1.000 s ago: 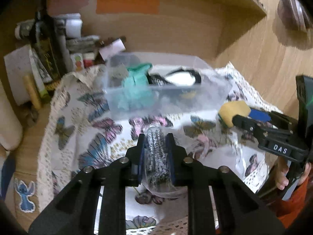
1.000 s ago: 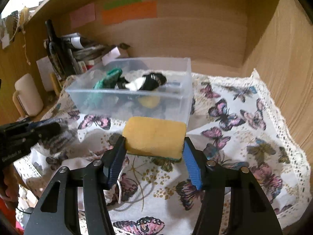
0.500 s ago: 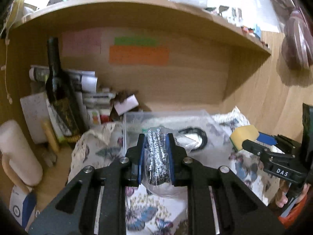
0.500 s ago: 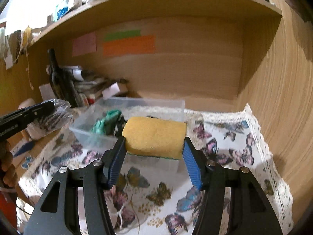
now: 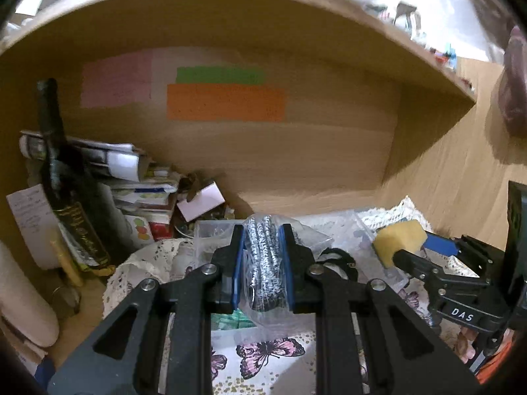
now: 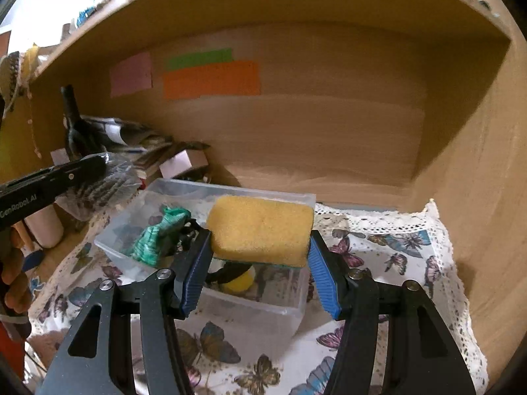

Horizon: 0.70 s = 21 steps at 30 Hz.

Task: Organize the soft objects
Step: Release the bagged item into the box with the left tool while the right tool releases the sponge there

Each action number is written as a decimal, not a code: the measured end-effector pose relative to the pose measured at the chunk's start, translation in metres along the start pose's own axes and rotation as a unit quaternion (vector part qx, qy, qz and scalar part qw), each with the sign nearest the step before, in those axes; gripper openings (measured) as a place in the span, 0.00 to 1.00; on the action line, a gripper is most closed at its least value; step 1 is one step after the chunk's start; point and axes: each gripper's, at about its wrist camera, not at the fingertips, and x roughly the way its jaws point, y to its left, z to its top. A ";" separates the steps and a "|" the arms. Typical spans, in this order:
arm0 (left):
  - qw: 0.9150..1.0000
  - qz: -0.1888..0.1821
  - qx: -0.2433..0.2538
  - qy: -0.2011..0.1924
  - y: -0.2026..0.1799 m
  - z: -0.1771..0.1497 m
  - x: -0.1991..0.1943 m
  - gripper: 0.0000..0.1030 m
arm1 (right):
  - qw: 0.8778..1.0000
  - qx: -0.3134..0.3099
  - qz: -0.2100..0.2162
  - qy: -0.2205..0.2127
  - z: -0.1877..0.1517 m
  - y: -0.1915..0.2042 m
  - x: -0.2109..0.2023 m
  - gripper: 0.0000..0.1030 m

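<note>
My left gripper [image 5: 262,265] is shut on a clear plastic bag of black-and-white cord [image 5: 263,263], held above the left end of the clear plastic bin [image 6: 210,299]; bag and gripper also show in the right wrist view [image 6: 102,187]. My right gripper [image 6: 260,263] is shut on a yellow sponge [image 6: 260,227], held over the bin's near side; the sponge shows in the left wrist view too [image 5: 398,240]. In the bin lie a green cloth [image 6: 158,237], a black-and-white item and a yellow ball [image 6: 240,283].
A butterfly-print cloth with lace edge [image 6: 388,250] covers the desk. A dark bottle [image 5: 66,184], stacked papers and boxes [image 5: 145,191] crowd the back left. A white roll [image 5: 19,296] stands at the left. The wooden shelf's back wall [image 6: 329,125] and side wall enclose the space.
Both grippers have risen and moved forward with their loads. The bag and the sponge now hang over the bin instead of in front of it.
</note>
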 end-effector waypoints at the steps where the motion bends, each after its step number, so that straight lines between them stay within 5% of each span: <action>1: 1.000 0.001 0.001 0.007 0.000 -0.001 0.007 0.19 | 1.000 0.000 0.001 0.005 0.000 0.000 0.005 0.53; 10: 0.997 0.005 0.010 0.073 0.001 -0.018 0.064 0.19 | 0.999 -0.002 0.003 0.054 -0.011 -0.002 0.041 0.53; 21: 0.993 0.017 0.025 0.112 -0.002 -0.033 0.090 0.22 | 0.997 0.000 0.006 0.072 -0.014 -0.003 0.051 0.54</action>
